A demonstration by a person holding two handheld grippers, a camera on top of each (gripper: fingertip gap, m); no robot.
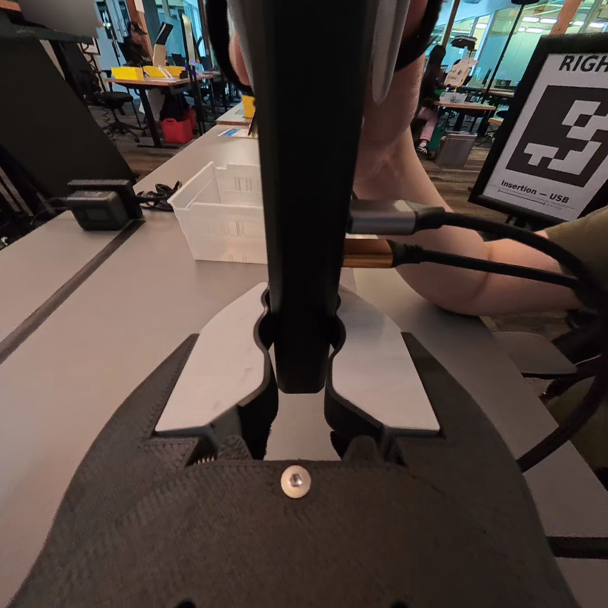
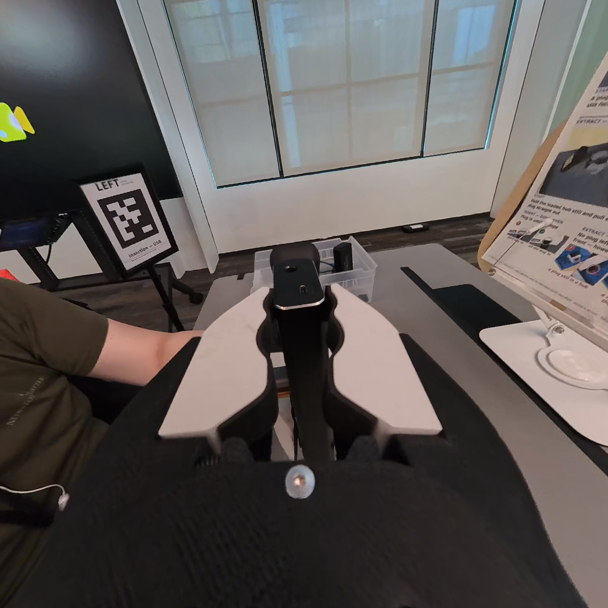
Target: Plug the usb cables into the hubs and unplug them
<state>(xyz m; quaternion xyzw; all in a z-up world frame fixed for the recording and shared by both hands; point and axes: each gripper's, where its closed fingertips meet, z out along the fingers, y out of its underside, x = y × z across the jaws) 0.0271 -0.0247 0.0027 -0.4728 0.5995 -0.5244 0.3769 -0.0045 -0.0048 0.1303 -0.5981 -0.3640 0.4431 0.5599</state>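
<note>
- The left gripper (image 1: 301, 332) is clamping the black hub (image 1: 306, 197) at frame centre (two cable plugs (image 1: 381, 218) are sitting in its right side).
- The right gripper (image 2: 301, 324) is clamping the same hub (image 2: 297, 286), centre frame.

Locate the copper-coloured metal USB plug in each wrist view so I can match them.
Left wrist view: the copper-coloured metal USB plug sits right of centre, plugged into the right side of the long black bar-shaped hub, just below a grey metal plug.
Right wrist view: only a copper sliver shows, low at the hub's left edge, beside the white fingers.
Shared landmark: the hub, clamped centrally in both views.
</note>
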